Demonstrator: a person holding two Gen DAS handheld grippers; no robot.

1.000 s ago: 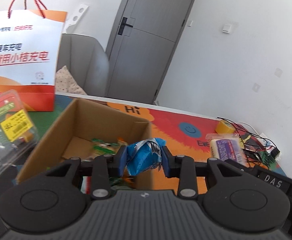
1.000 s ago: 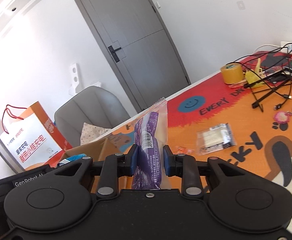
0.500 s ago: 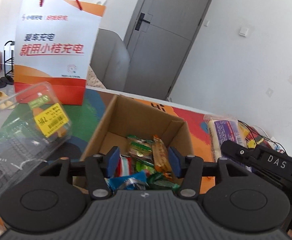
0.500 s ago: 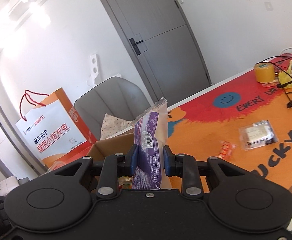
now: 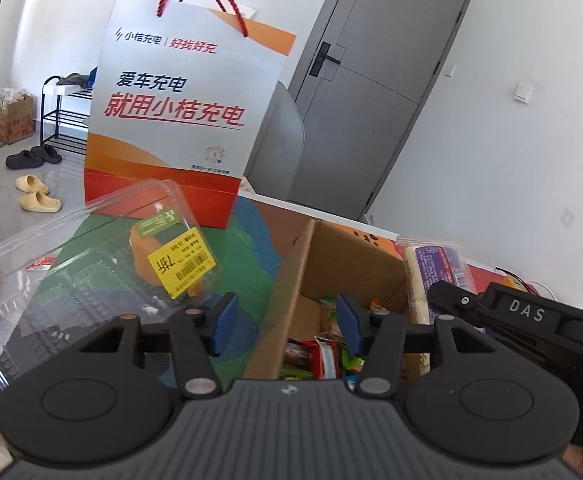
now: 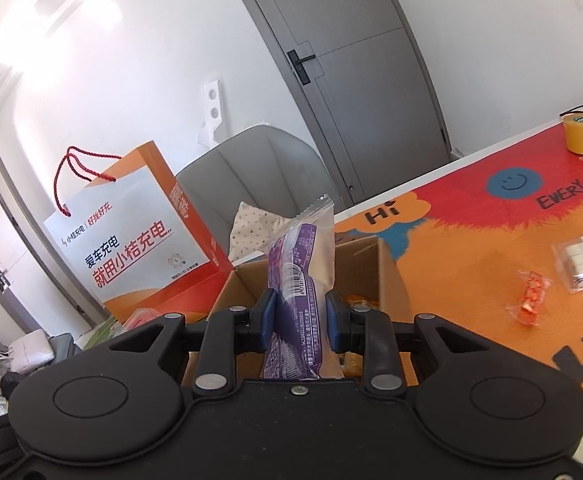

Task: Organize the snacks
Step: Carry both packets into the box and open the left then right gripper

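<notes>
Purple/white snack pkt [image 6: 297, 280]: upright, serrated top at 12 o'clock, clamped in right gripper [image 6: 300, 317] above cardboard box [image 6: 387, 276]. Left gripper [image 5: 287, 322]: fingers wide apart, empty.

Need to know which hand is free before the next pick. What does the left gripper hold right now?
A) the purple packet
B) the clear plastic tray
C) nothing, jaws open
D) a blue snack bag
C: the left gripper stands open over the box edge with nothing between its pads, while the purple packet is clamped in the right gripper.
</notes>
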